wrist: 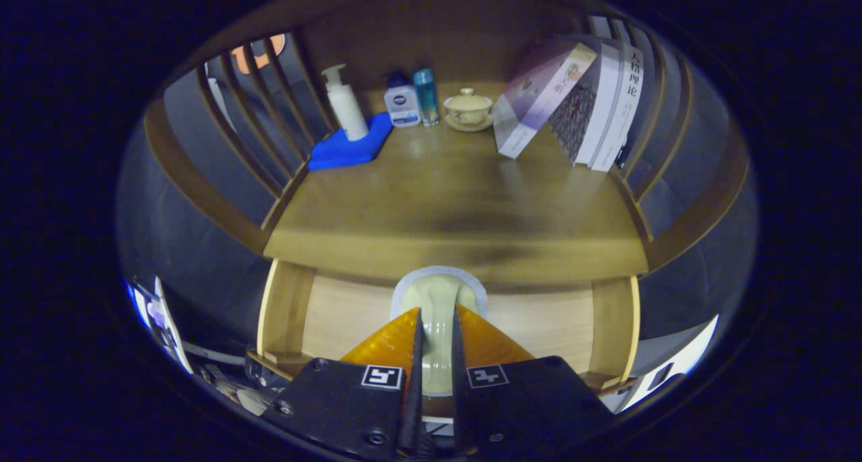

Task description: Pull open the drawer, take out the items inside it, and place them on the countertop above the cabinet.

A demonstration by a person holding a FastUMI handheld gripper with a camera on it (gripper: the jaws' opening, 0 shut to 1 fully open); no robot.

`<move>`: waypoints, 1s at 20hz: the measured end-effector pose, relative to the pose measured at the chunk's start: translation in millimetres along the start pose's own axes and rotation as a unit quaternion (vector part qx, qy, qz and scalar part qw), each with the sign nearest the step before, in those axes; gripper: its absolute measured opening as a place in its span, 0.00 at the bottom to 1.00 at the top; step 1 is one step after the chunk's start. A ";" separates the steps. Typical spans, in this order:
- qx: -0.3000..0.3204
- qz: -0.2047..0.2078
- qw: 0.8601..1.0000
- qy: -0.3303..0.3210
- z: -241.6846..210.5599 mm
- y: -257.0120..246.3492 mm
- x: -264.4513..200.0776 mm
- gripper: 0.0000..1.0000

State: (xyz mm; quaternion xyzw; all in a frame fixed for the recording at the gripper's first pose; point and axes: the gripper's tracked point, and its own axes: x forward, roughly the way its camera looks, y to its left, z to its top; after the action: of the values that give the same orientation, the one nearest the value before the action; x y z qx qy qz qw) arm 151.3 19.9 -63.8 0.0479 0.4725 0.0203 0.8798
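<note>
Pinching the pale drawer handle (436,314) below the worktop (444,206) with narrow tongs (436,317), risking slip-off if pulled crookedly.

countertop (444,206) fills mid-frame; pump bottle (345,104) on a cloth (350,149) upper left, lidded cup (468,108) top centre, books (579,105) upper right, drawer (337,310) below, gripper (436,314) pinching its handle (436,297).

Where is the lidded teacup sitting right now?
In the gripper view, the lidded teacup stands at the back of the countertop, between the small teal bottle on its left and the leaning books on its right, far beyond the fingers.
</note>
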 end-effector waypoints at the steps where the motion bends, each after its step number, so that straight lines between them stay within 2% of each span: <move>1: 0.001 -0.003 1.000 -0.003 12.0 -2.4 1.4 0.22; 4: 0.004 -0.011 1.000 -0.002 41.4 -0.9 12.8 0.22; 8: 0.024 0.000 1.000 0.014 66.8 7.8 40.7 0.22; 15: 0.029 -0.006 0.999 0.040 81.2 9.8 83.8 0.22; 20: 0.026 -0.001 0.999 0.039 82.9 9.4 86.9 0.23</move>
State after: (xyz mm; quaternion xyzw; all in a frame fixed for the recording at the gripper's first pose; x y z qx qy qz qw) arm 268.5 30.8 -89.4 0.0699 0.5071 0.0087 0.8590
